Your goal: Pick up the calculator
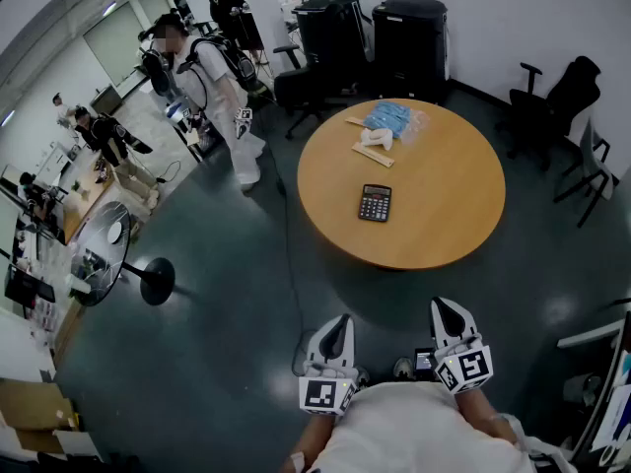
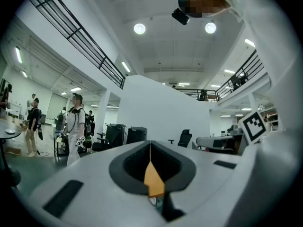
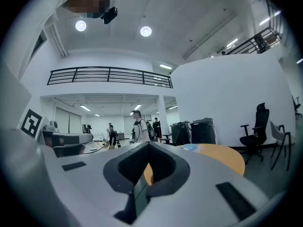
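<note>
The black calculator (image 1: 375, 203) lies flat near the middle of the round wooden table (image 1: 444, 220), well ahead of both grippers. My left gripper (image 1: 334, 323) and right gripper (image 1: 446, 309) hang side by side close to my body, over the dark floor short of the table's near edge. Both point level toward the table. In the left gripper view the left gripper (image 2: 150, 148) has its jaws together with nothing in them. The right gripper (image 3: 145, 167) looks the same, with the table's edge (image 3: 222, 157) beyond it. The calculator does not show in either gripper view.
A blue packet (image 1: 389, 118) and a small white-and-wood bundle (image 1: 375, 143) lie at the table's far side. Two black bins (image 1: 409, 33) and office chairs (image 1: 557, 97) stand behind it. A person in white (image 1: 212, 82) stands at the left, near a small round side table (image 1: 104, 254).
</note>
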Motion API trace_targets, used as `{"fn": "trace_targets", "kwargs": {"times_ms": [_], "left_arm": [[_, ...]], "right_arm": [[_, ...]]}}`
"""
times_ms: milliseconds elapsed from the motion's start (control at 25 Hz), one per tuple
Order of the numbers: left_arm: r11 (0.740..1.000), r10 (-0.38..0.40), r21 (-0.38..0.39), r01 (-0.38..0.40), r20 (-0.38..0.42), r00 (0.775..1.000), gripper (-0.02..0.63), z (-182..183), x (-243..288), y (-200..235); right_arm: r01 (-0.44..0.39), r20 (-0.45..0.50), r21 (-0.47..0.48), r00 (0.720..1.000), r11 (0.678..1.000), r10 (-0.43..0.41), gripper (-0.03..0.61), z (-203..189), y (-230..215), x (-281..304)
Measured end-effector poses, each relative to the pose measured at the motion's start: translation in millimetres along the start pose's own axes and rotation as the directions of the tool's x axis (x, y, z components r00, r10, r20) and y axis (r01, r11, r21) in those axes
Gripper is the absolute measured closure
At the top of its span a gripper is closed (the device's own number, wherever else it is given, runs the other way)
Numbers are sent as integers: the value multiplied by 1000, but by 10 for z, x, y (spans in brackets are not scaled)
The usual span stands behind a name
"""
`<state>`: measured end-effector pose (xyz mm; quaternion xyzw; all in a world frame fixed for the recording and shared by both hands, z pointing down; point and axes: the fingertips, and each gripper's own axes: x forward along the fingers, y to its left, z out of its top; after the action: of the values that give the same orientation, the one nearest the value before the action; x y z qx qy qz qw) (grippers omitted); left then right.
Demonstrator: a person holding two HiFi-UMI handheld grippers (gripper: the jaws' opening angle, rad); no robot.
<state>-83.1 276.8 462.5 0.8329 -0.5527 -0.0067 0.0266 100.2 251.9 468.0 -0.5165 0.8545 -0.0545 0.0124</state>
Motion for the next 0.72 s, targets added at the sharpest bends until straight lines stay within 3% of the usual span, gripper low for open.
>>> {"fn": "trace_targets", "kwargs": {"times_ms": [720], "left_arm": [[1000, -3, -17, 2, -18, 1000, 606, -69, 149, 2]], "right_arm": [[-15, 21, 13, 1000, 1000, 15, 563, 39, -122, 43]]}}
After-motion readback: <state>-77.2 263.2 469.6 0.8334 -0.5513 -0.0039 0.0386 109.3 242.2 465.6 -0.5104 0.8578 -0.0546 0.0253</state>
